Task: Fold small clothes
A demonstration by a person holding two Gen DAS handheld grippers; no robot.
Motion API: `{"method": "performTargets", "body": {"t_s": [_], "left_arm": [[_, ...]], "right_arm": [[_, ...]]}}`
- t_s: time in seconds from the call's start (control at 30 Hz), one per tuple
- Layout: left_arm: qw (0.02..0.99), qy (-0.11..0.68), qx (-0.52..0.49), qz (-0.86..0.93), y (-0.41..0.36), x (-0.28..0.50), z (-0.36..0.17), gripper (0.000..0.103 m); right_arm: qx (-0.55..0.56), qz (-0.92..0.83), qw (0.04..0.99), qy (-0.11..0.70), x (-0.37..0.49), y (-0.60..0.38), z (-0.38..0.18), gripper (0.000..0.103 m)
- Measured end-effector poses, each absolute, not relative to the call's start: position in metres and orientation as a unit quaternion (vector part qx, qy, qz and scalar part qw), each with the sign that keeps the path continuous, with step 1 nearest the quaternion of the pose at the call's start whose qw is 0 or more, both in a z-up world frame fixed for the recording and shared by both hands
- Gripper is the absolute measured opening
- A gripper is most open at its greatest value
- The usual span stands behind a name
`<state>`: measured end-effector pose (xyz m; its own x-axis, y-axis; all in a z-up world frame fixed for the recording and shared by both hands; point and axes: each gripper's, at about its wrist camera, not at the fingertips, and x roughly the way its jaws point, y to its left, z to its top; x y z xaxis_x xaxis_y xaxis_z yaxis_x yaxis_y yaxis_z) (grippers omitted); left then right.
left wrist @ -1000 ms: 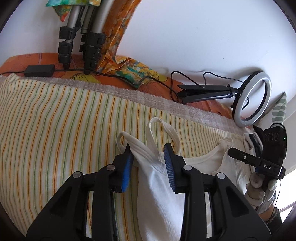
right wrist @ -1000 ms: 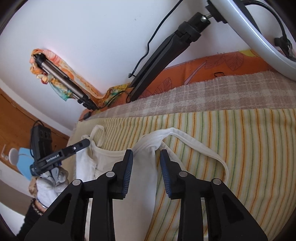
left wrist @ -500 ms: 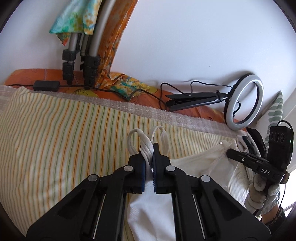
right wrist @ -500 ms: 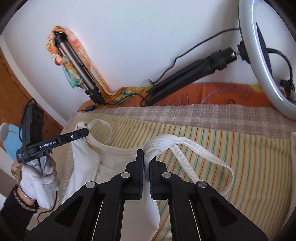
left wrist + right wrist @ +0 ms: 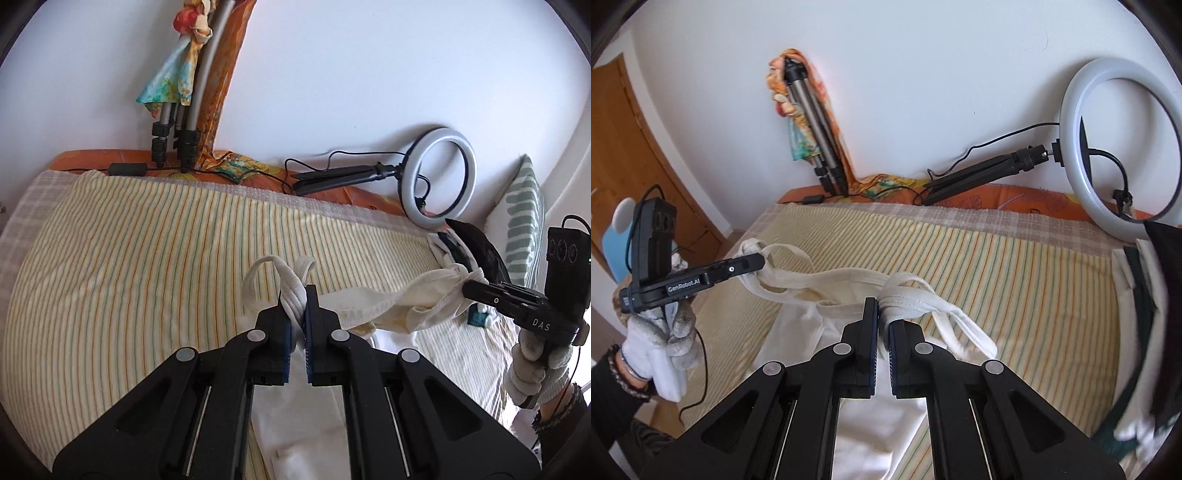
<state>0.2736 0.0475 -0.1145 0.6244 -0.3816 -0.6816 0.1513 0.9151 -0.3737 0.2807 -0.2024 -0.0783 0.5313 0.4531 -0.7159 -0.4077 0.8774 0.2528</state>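
A small cream tank top (image 5: 373, 306) hangs stretched between my two grippers above the striped bed cover (image 5: 147, 266). My left gripper (image 5: 298, 299) is shut on its bunched left shoulder straps (image 5: 291, 280). My right gripper (image 5: 882, 314) is shut on the right shoulder straps (image 5: 908, 295). The top's neckline spans between them and its body (image 5: 871, 424) hangs down below. Each gripper shows in the other's view: the right one (image 5: 476, 288) and the left one (image 5: 753, 262).
A ring light (image 5: 1123, 147) on a folded stand (image 5: 343, 177) lies along the wall at the back. A tripod with a colourful cloth (image 5: 809, 125) leans on the wall. Dark and white clothes (image 5: 1145, 295) lie at the right. A wooden door (image 5: 639, 155) is left.
Both grippers closed on the shoulder straps, then lifted and moved apart. The top now hangs stretched above the bed instead of lying flat.
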Motion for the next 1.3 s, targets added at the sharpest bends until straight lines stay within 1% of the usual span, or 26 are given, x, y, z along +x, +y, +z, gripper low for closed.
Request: {"method": "performTargets", "body": {"t_s": [0.17,0.4,0.63,0.67,0.73,0.77,0.8,0.93,1.07,1.2,1.3], "left_arm": [[0.889,0.404,-0.158,-0.144,0.052,0.217,-0.117,0.003],[0.878,0.428,-0.169,-0.133,0.051,0.144,-0.156,0.003],[0.867,0.453,-0.173,-0.118,0.052,0.110,-0.181,0.004],[0.863,0.459,-0.171,-0.121,0.051,0.106,-0.183,0.004],[0.858,0.475,-0.152,-0.126,0.051,0.098,-0.184,0.013],[0.857,0.478,-0.144,-0.125,0.052,0.094,-0.183,0.021],[0.857,0.480,-0.139,-0.125,0.055,0.088,-0.180,0.025],[0.865,0.468,-0.126,-0.129,0.063,0.070,-0.164,0.025],[0.877,0.446,-0.114,-0.140,0.057,0.073,-0.145,0.025],[0.875,0.448,-0.114,-0.143,0.047,0.098,-0.143,0.025],[0.873,0.461,-0.086,-0.138,0.032,0.120,-0.151,0.025]], "right_arm": [[0.015,0.248,0.875,0.414,0.224,-0.203,-0.080,0.004],[-0.008,0.232,0.872,0.432,0.164,-0.196,-0.103,0.004],[-0.053,0.207,0.865,0.453,0.126,-0.193,-0.123,0.005],[-0.057,0.203,0.864,0.458,0.124,-0.194,-0.123,0.005],[-0.049,0.206,0.852,0.479,0.118,-0.199,-0.124,0.009],[-0.042,0.210,0.847,0.487,0.115,-0.203,-0.124,0.009],[-0.037,0.215,0.842,0.493,0.109,-0.206,-0.121,0.009],[-0.020,0.230,0.844,0.485,0.095,-0.213,-0.102,0.009],[0.015,0.242,0.851,0.466,0.108,-0.209,-0.089,0.009],[0.002,0.226,0.850,0.477,0.131,-0.195,-0.102,0.009],[-0.007,0.217,0.847,0.486,0.139,-0.188,-0.115,0.009]]}}
